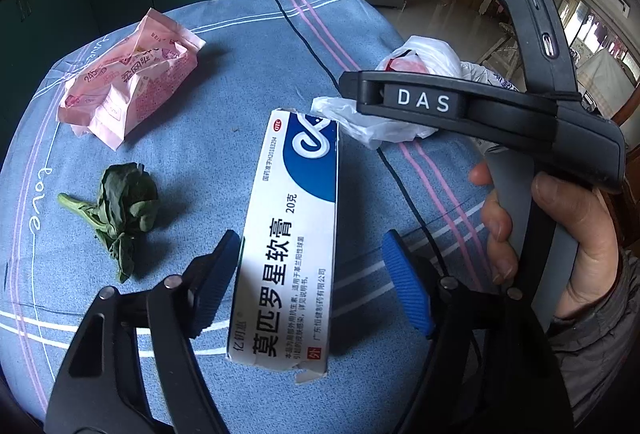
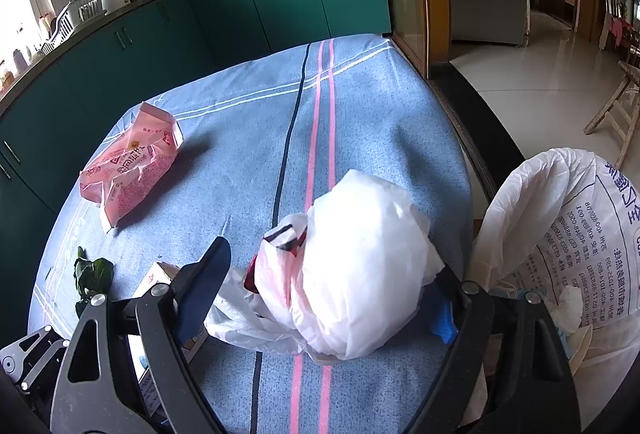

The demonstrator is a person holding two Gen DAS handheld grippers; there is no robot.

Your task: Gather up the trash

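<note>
1. Two grippers over a blue cloth (image 1: 248, 65) strewn with trash. Left gripper (image 1: 310, 276): fingers apart, astride the near end of the box (image 1: 294, 234); left pad against or just beside the box edge, right pad clear of it. No grip yet.
2. Right gripper (image 2: 332, 274): fingers apart, with the white bag (image 2: 360, 266) between them; its right pad is mostly hidden, so contact cannot be told.
3. Advice, box: centre the fingers across the narrow width, close squarely, lift level; the torn end may crush.
4. Advice, bag: it is soft and bulky, so close on a gathered fold, not the bulge.
5. Sack (image 2: 568, 234), at 3 o'clock of the bag, mouth open: likely where the trash goes.
6. Pink wrapper (image 1: 128, 77) at 10 o'clock of the box, well apart; leaf (image 1: 120, 209) at 9 o'clock, near.
7. Obstruction: the right gripper's body lies at 1 o'clock of the box, crowding any lift that way.
</note>
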